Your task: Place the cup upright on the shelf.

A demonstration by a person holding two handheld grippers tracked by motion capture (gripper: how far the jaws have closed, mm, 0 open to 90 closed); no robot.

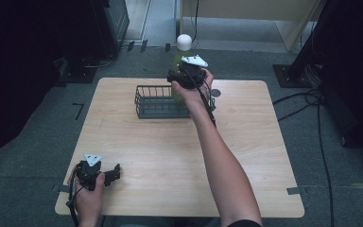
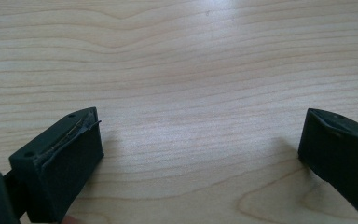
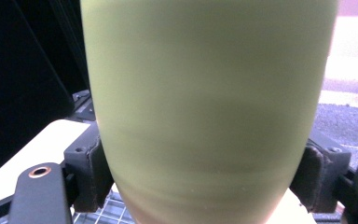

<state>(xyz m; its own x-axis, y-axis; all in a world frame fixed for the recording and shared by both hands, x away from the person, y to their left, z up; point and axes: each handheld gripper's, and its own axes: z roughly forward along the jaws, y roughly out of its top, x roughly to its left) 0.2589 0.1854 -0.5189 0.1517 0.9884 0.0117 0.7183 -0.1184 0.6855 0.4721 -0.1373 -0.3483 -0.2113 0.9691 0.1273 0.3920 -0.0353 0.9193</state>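
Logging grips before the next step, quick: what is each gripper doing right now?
Left gripper: open, holding nothing, low over the table.
Right gripper: shut on the green bottle, above the wire basket.

A light wooden table (image 1: pixel 160 156) with rounded corners stands on grey carpet (image 1: pixel 312 156). Dark equipment (image 1: pixel 108 23) looms at the far left (mostly in shadow), black cables (image 1: pixel 307 101) trail across the right floor, and pale furniture (image 1: pixel 264 14) stands far off.
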